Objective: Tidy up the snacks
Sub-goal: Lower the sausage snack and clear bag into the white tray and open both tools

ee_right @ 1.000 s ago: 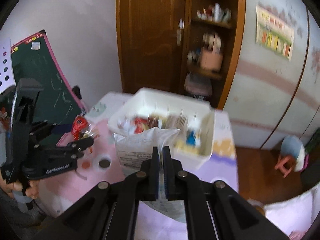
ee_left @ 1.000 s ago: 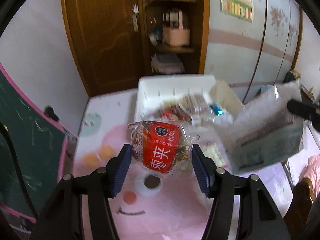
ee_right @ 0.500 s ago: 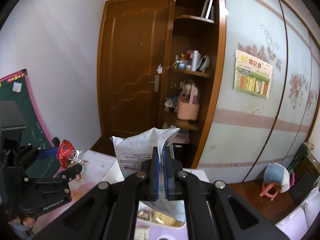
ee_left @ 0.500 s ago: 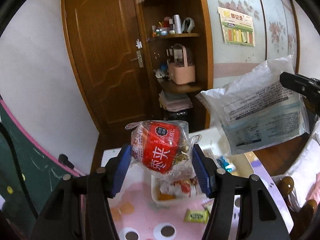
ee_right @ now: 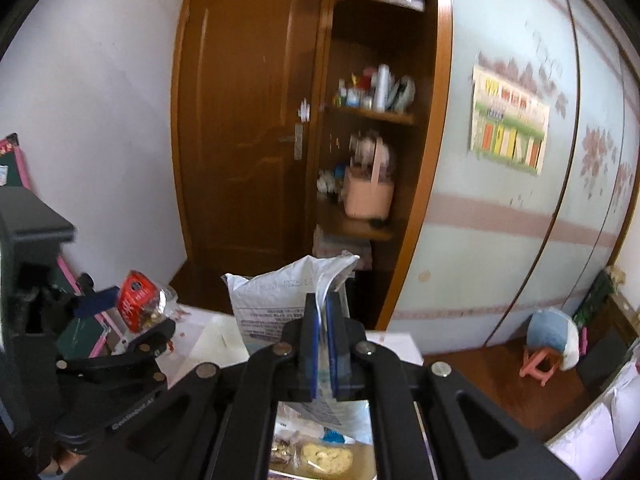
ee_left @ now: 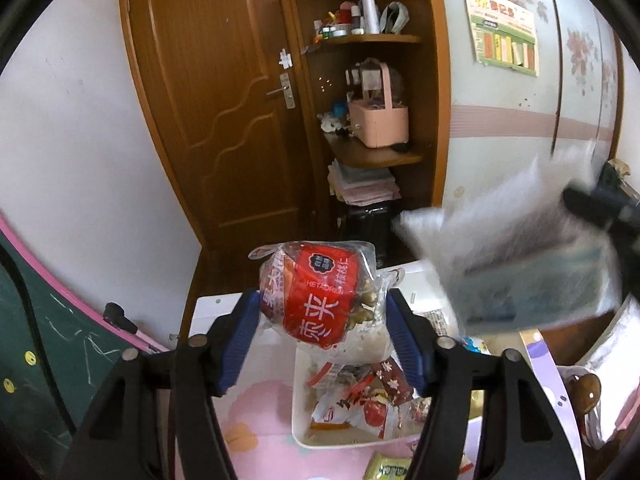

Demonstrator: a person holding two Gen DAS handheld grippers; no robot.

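Both packets are now lifted above the white bin [ee_left: 298, 412]: left gripper [ee_left: 322, 314] jaws just widening around the red snack bag [ee_left: 320, 300], right gripper [ee_right: 325, 318] loosening on the white pouch [ee_right: 280, 296] — release looks imminent.

Two hand-held grippers are seen raised side by side, both angled downward. The left gripper [ee_left: 322, 320] is shown with its blue-padded fingers [ee_left: 240, 334] spread, the jaws having just been opening; a red-labelled snack packet [ee_left: 320, 296] sits between them, a gap visible at each pad. The right gripper [ee_right: 324, 344] is shown with its fingers [ee_right: 310, 346] nearly together, just parting, a white pouch [ee_right: 280, 300] still sandwiched between the pads.
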